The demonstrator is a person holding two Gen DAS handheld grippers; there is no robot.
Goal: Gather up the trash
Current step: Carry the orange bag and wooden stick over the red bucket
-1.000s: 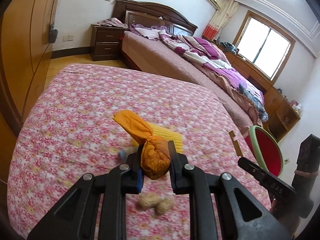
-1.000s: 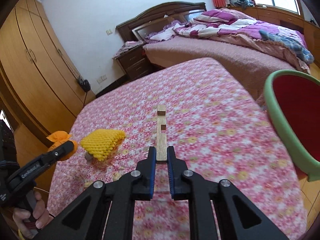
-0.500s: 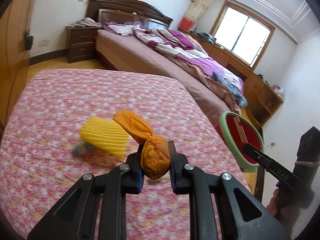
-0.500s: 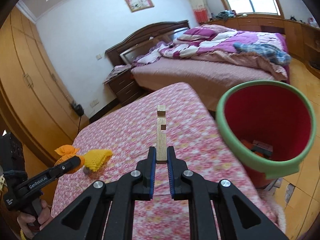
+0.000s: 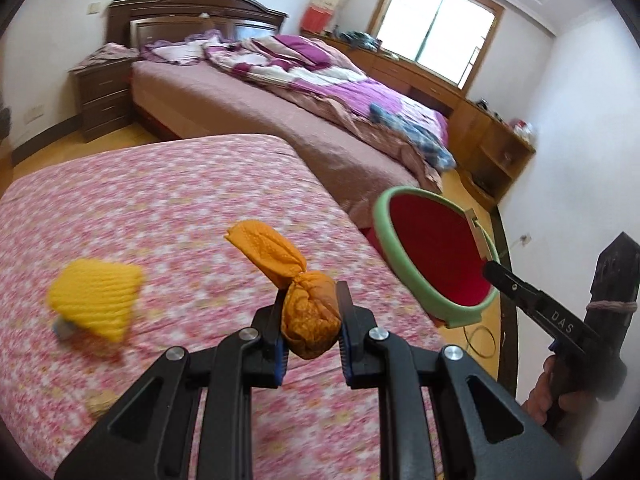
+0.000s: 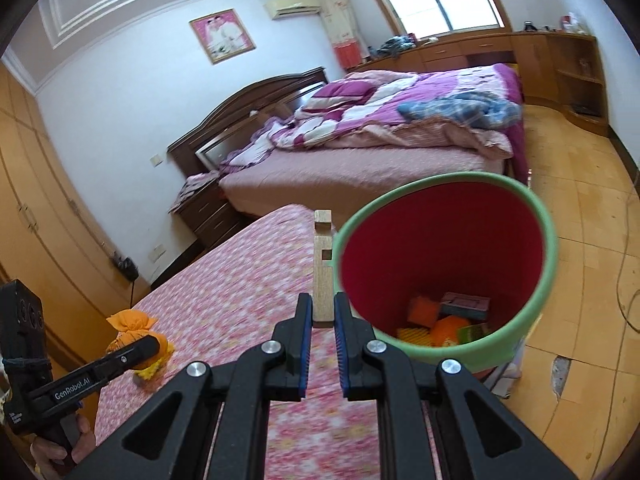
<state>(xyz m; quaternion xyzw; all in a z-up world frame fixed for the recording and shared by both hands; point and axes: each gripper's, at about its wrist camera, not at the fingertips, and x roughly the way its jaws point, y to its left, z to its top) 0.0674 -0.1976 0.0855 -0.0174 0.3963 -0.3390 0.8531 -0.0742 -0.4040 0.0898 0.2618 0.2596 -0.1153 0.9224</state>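
1. The left gripper [image 5: 310, 322] is clamped on an orange bundle [image 5: 310, 322]; its fingers [image 5: 276, 330] press the knotted ball from both sides, and the bundle's twisted tail sticks up and away to the left.
2. The same gripper shows at the lower left of the right wrist view [image 6: 138, 350], with a hand [image 6: 60, 446] around its handle.
3. The right gripper [image 6: 323, 322] is nearly shut on a thin wooden stick [image 6: 323, 276]. The stick stands up along the fingers [image 6: 302, 330], and its notched top lies just beside the bin's left rim as the camera sees it.
4. The bin [image 6: 550, 264] is red inside with a green rim and stands on the floor at the corner of the near bed [image 6: 224, 292]. Its mouth faces the right wrist camera.
5. In the bin's bottom lie several pieces of trash [image 6: 444, 320]: orange and yellow bits and a small box.
6. From the left wrist view the bin [image 5: 404, 276] sits to the right of the bundle, beyond the bed's edge, with the right gripper [image 5: 486, 266] and its stick [image 5: 476, 232] over the far side of the rim.
7. A yellow net [image 5: 96, 304] lies on the floral bed cover [image 5: 180, 200], left of the bundle and blurred. A small grey-blue thing peeks from under it.
8. A peanut [image 5: 102, 402] lies near the lower left edge of the cover.
9. A second bed [image 5: 256, 108] with purple bedding stands behind.
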